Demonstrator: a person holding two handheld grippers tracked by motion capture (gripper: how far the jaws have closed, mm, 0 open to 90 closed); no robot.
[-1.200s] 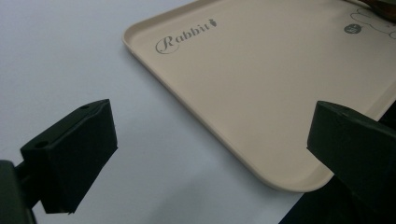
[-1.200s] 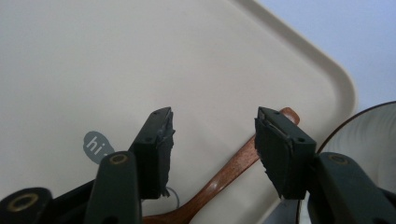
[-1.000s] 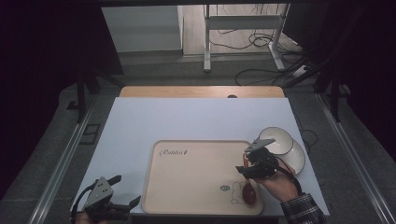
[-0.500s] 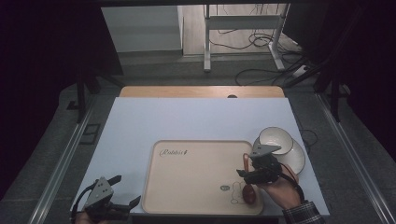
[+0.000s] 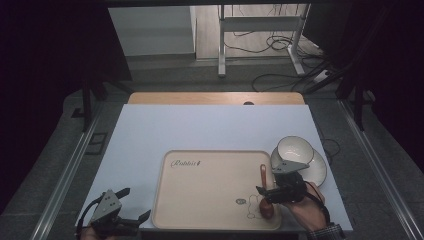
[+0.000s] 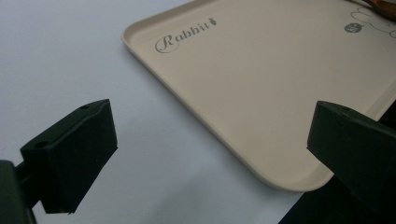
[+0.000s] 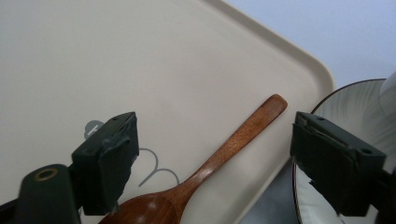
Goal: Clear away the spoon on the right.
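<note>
A brown wooden spoon [image 5: 263, 181] lies on the right side of a beige tray [image 5: 210, 192] printed "Rabbit", its bowl toward the near edge. My right gripper [image 5: 267, 194], held in a hand, hovers over the tray's right edge, open. In the right gripper view the spoon [image 7: 233, 140] lies on the tray [image 7: 140, 60] between the spread jaws of the right gripper [image 7: 215, 140], touching neither. My left gripper [image 5: 134, 203] rests open at the table's near left, beside the tray's near left corner. Between the jaws of the left gripper [image 6: 210, 135] are only the white table and the tray [image 6: 261, 93].
A white bowl [image 5: 295, 149] sits on a striped plate [image 5: 315, 170] just right of the tray, close behind my right gripper. That plate [image 7: 343, 105] edges into the right gripper view. The white table top [image 5: 210, 127] stretches bare behind the tray, with its edge near my left gripper.
My right gripper has drawn back toward the person and slightly right, uncovering the spoon's handle. The spoon stays on the tray. My left gripper has not moved.
</note>
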